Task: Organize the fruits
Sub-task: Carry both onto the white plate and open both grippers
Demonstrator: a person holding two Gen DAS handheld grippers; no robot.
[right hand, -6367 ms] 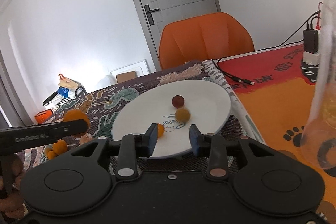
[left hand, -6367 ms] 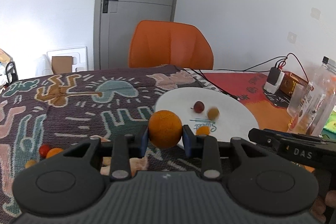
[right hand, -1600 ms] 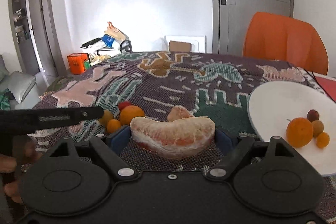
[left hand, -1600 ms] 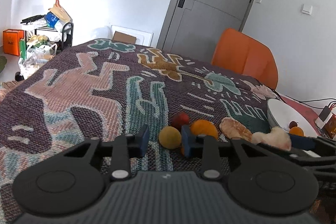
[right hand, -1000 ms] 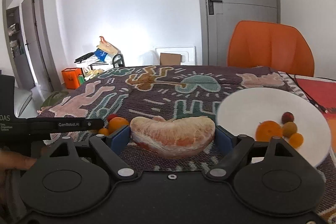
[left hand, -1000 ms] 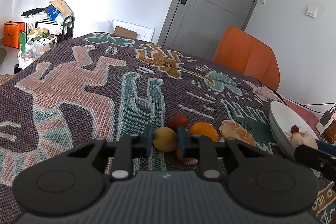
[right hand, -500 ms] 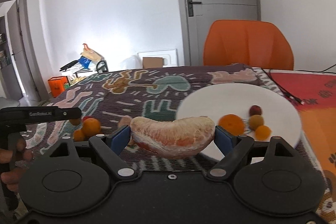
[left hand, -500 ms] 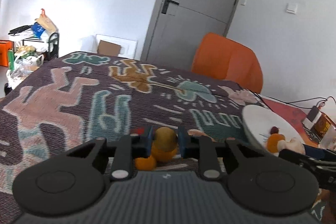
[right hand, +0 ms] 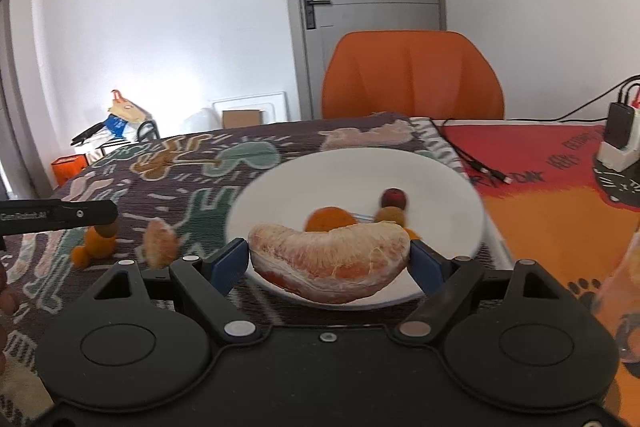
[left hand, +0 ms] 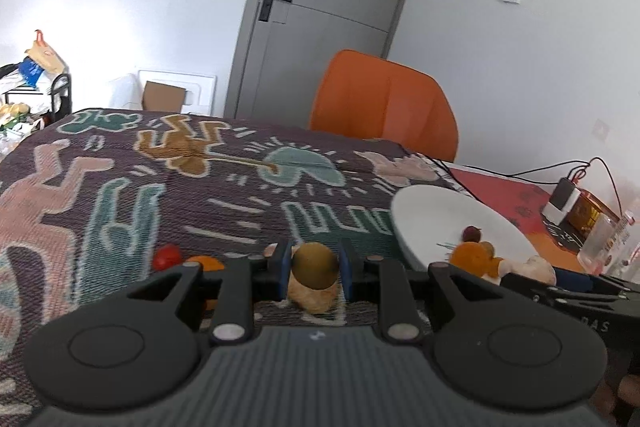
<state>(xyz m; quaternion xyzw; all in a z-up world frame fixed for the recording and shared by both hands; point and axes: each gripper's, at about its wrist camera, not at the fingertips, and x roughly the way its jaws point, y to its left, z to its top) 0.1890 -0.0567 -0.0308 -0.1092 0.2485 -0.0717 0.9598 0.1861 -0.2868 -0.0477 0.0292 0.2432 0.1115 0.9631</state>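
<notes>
Your right hand-held gripper pinches the pomelo wedge; lower it gently onto bare plate; your left hand-held gripper pinches a small brown fruit.

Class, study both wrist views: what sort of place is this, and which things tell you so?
Most likely a room in a home: a table under a patterned woven cloth, an orange chair drawn up to it, a grey interior door, and household clutter against the wall.

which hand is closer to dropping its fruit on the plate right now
Right. Its tongs hold the pomelo segment at the plate's near rim. The left tongs, gripping a small yellow fruit, are off to the plate's left, above the cloth.
</notes>
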